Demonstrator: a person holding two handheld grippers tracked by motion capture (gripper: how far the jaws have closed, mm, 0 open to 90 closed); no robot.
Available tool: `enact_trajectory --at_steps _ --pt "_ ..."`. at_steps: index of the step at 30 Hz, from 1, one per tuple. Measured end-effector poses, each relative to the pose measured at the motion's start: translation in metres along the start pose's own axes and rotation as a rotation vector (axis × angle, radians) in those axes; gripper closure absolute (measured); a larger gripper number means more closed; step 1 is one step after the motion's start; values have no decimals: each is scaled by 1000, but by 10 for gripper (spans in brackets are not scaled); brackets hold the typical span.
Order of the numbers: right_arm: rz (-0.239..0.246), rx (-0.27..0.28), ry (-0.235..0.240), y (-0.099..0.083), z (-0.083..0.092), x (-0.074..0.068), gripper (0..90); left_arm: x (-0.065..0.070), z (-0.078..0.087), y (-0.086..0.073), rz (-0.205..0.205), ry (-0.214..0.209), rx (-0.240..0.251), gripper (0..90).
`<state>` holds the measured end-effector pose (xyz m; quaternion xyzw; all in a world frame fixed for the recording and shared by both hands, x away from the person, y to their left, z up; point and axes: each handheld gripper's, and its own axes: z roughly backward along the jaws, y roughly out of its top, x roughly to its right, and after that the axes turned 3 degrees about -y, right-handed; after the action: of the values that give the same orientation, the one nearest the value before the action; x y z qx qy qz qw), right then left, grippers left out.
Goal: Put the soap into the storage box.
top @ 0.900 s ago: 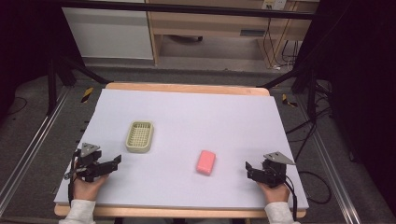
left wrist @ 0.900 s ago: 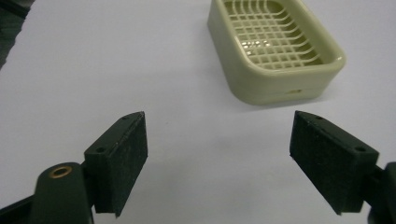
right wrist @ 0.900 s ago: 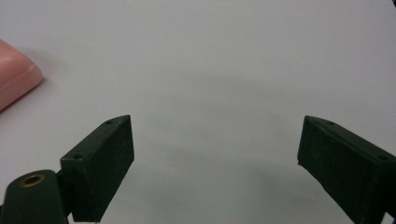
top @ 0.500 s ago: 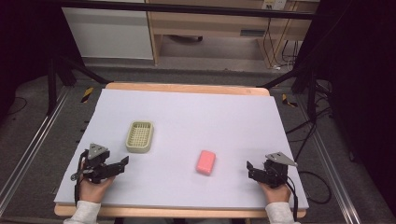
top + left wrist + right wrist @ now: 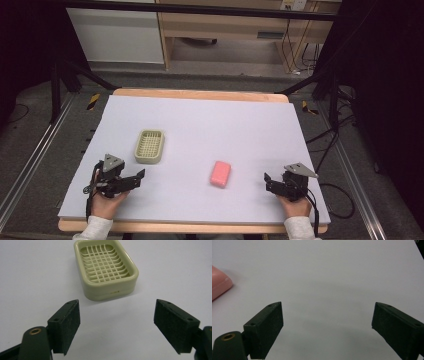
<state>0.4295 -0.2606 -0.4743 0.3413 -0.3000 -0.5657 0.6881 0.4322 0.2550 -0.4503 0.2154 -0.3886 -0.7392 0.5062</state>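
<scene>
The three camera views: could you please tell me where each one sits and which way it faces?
High view: above the person's side, looking forward and down on the table; both hands and hand-held grippers show.
Left gripper view: rides the left hand-held gripper, facing the soap dish, also seen from above.
Right gripper view: rides the right hand-held gripper; pink soap at its left edge.
</scene>
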Motion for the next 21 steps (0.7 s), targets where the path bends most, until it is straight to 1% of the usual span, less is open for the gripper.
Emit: enact_trajectory --at_steps 5,9,12,13,15,18,19,21 --pt "-3 -1 0 0 0 0 103 7 0 2 -3 -13 -4 203" --pt "5 -3 0 0 -1 -1 103 11 -2 3 -19 -17 -11 199" --pt "7 -6 1 0 -1 -1 102 16 -5 4 -30 -24 -18 198" --pt "7 -4 0 0 -1 -1 100 20 -6 5 -40 -28 -23 196" --pt "6 -5 -1 0 -1 -1 100 22 -7 5 -42 -32 -24 196" --pt "3 -7 1 0 -1 -1 100 27 -8 6 -60 -38 -30 196" --pt "3 -4 0 0 -1 -1 100 30 -9 7 -59 -41 -28 194" --pt "3 -4 0 0 -1 -2 100 31 -10 8 -63 -44 -29 194"
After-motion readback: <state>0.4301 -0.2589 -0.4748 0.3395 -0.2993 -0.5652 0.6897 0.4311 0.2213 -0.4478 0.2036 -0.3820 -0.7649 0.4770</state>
